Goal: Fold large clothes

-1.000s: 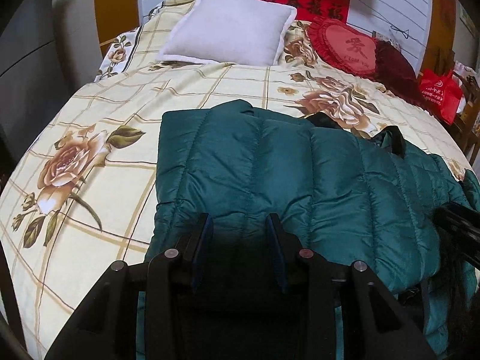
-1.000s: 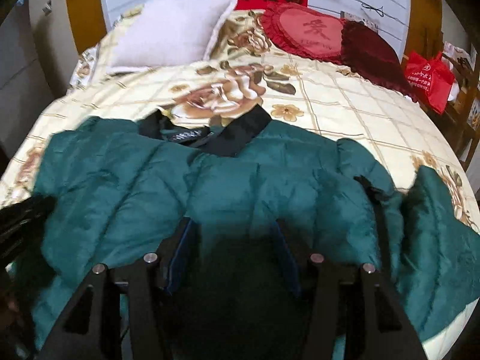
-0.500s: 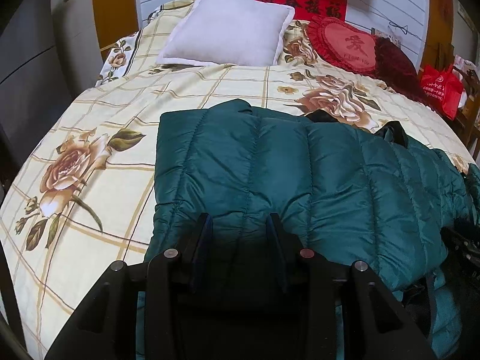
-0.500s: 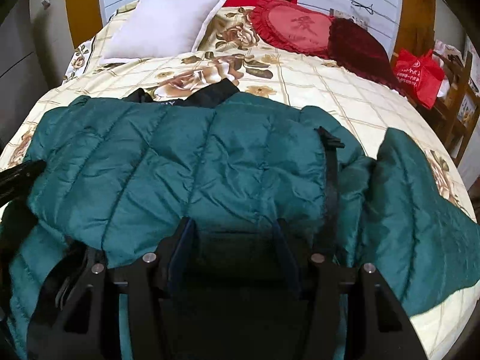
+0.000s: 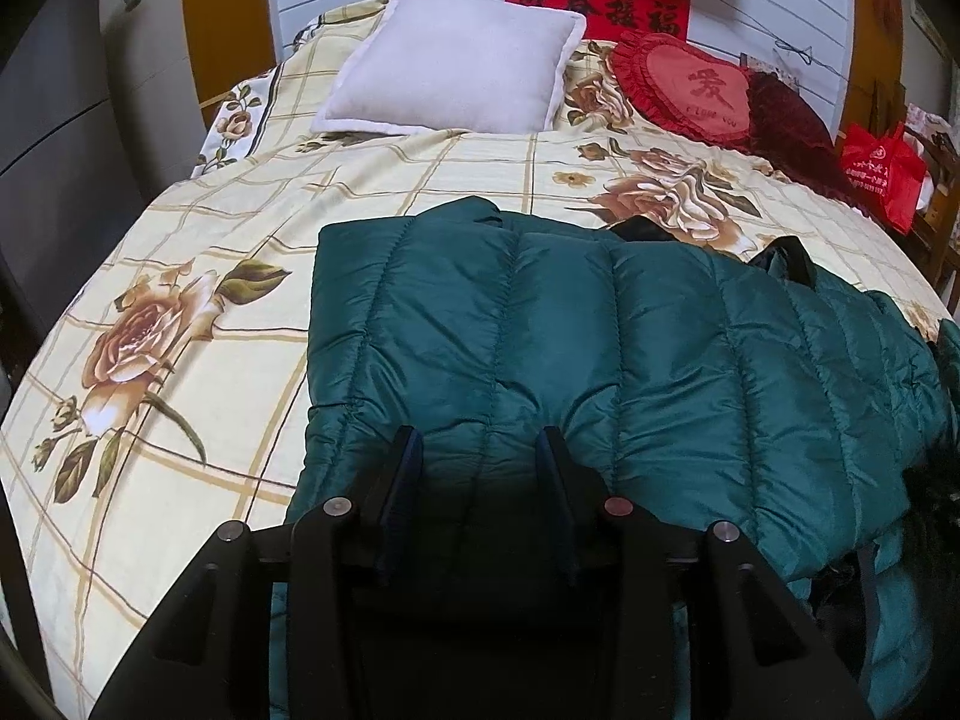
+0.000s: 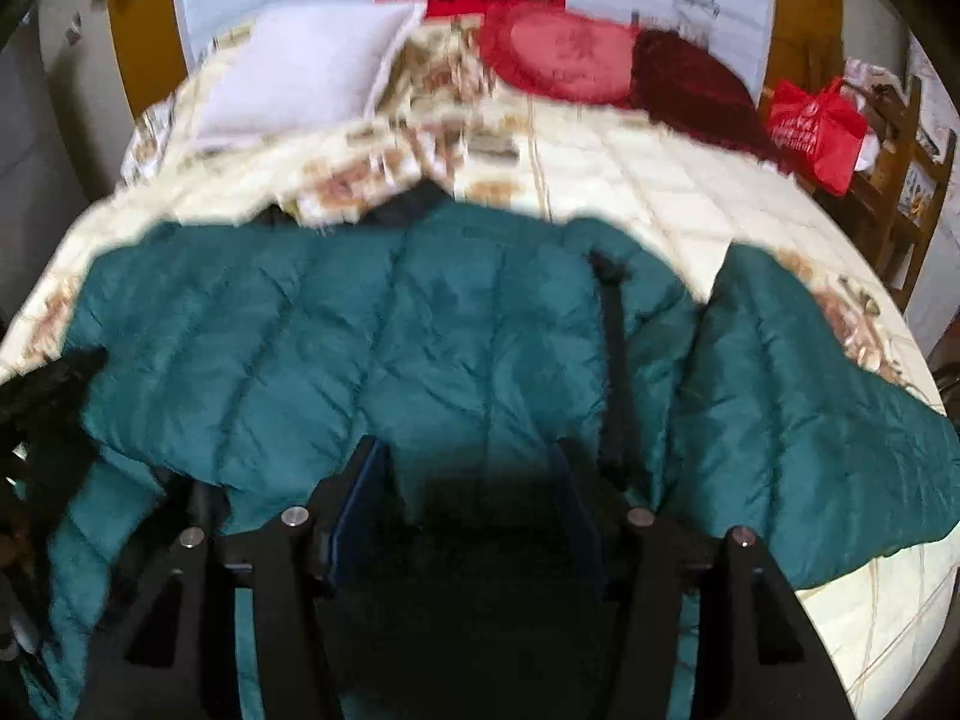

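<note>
Both claws, left (image 5: 479, 450) and right (image 6: 468, 468), stay spread over the jacket (image 5: 600, 348); its near half now lies folded over, collar nearly covered, right sleeve unfolded.

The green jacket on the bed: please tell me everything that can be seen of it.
The green jacket is a dark teal quilted puffer with a slightly shiny shell and stitched channels. It lies folded across the flowered bedspread, with black trim at the collar and a black strip along one edge. One part spreads loose toward the right side. The left gripper and right gripper sit at its near edge, jaws apart around the fabric.
</note>
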Demonstrator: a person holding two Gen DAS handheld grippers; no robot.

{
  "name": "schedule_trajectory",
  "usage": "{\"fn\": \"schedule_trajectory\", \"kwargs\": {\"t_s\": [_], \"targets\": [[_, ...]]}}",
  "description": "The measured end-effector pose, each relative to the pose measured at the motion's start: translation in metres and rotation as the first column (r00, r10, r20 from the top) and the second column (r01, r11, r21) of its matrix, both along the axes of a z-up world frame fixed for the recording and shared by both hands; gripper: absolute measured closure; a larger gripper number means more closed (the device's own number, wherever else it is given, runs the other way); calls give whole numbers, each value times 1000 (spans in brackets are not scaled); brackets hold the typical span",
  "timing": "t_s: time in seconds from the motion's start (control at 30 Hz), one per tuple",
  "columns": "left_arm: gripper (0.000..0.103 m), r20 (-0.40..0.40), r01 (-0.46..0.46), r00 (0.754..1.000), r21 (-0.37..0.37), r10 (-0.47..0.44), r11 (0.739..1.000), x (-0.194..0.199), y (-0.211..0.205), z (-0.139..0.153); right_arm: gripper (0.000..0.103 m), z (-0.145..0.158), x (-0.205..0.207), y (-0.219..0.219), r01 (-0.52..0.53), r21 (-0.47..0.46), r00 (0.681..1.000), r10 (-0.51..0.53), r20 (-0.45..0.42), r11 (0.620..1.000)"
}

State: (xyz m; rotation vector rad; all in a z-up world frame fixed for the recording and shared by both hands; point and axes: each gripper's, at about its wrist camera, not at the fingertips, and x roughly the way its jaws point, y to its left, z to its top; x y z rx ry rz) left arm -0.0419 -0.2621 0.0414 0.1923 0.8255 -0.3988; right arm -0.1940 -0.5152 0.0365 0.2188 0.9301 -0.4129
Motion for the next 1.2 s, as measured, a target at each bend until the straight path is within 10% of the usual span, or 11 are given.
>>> {"fn": "schedule_trajectory", "kwargs": {"t_s": [1.2], "targets": [[51,-28,83,996,-87,-86,993,-101,5,38,30,46,-73,54,-32,11,995,31,98,999]]}}
